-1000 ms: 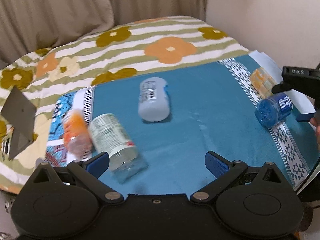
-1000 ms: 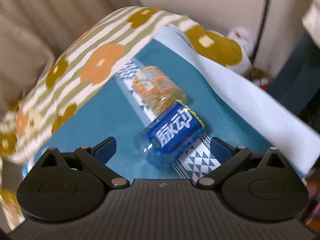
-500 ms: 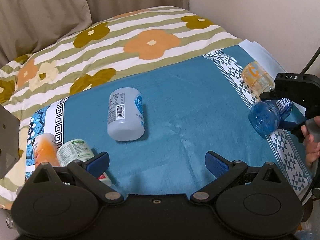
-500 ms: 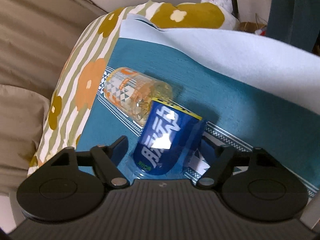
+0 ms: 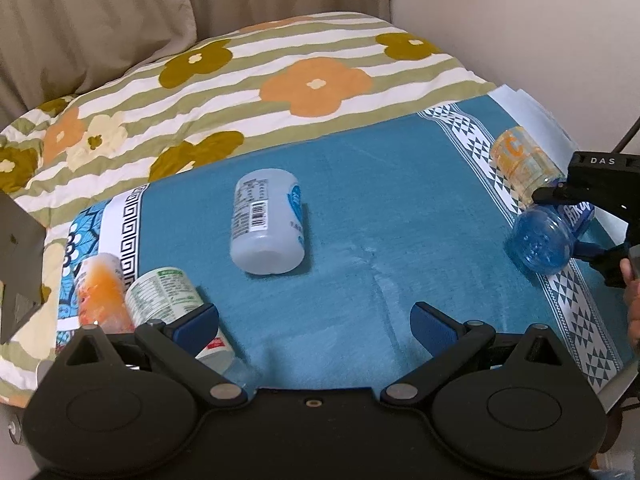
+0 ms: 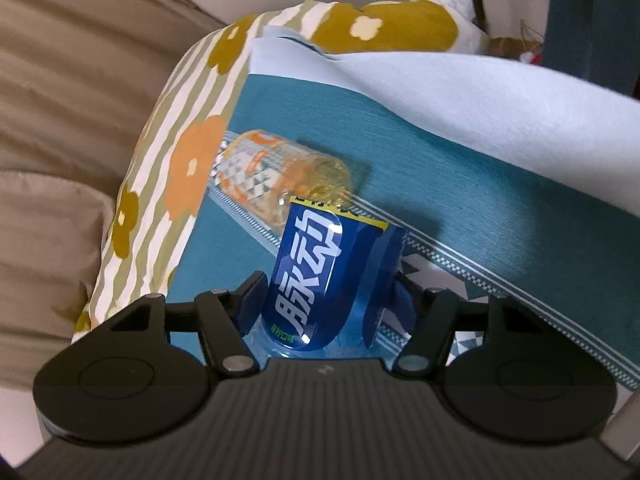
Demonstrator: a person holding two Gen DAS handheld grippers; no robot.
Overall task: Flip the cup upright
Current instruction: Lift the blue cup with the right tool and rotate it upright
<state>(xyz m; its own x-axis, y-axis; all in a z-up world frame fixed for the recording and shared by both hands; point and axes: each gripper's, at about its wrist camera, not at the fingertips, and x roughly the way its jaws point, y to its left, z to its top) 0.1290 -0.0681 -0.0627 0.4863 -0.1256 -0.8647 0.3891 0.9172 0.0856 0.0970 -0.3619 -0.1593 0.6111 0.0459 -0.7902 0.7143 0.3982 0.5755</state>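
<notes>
We count five cups lying on the teal blanket [image 5: 400,184]. Our right tongs [image 6: 328,292] clamp the blue cup [image 6: 320,276] beside the orange one [image 6: 272,172]; left tongs [image 5: 314,322] gape wide, holding nothing.

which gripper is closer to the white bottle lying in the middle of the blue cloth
Left. The left gripper hangs open just in front of the white bottle, not touching it. The right gripper is off at the cloth's right border, closed on the blue bottle.
</notes>
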